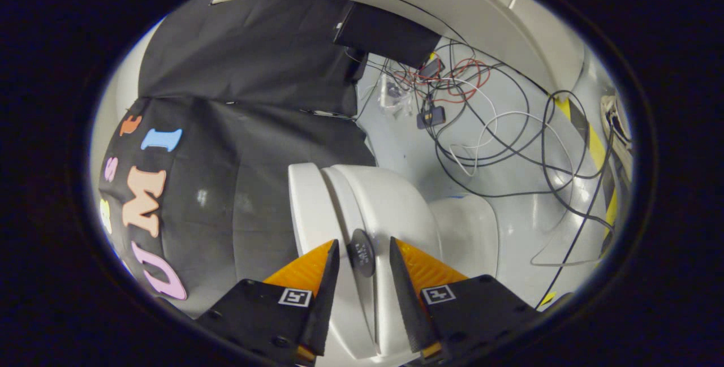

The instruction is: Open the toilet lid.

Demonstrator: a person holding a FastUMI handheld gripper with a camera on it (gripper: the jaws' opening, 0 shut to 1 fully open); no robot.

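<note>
A: Where is the lid?

B: The lid (308, 214) is the white slab seen edge-on, just ahead of the fingertips and a little toward the left finger. It lies against the seat (373, 208), with a thin dark seam between the two. Both run back between the fingers toward the camera.

A: And the dark thing in the gap?

B: A small dark oval tab (362, 251) sits on the seat's edge, right between the two fingertips. I cannot tell what it is.

A: What is the gripper doing?

B: The gripper (365, 254) is partly open, its fingers (328, 276) spread to either side of the lid-and-seat edge. The tips stand a little clear of the tab on both sides. It holds nothing that I can see.

A: What lies past the seat?

B: The white bowl (469, 231) bulges out on the right-finger side. Beyond it is pale floor (396, 141) with a tangle of cables (481, 129), black, white and red, and a small black box (431, 115) among them. A black and yellow striped strip (591, 135) runs along the far edge of the floor.

A: And on the other side?

B: Black cloth (254, 73) hangs as the booth wall beyond the lid, with a flat black panel (387, 33) near its upper corner.
</note>
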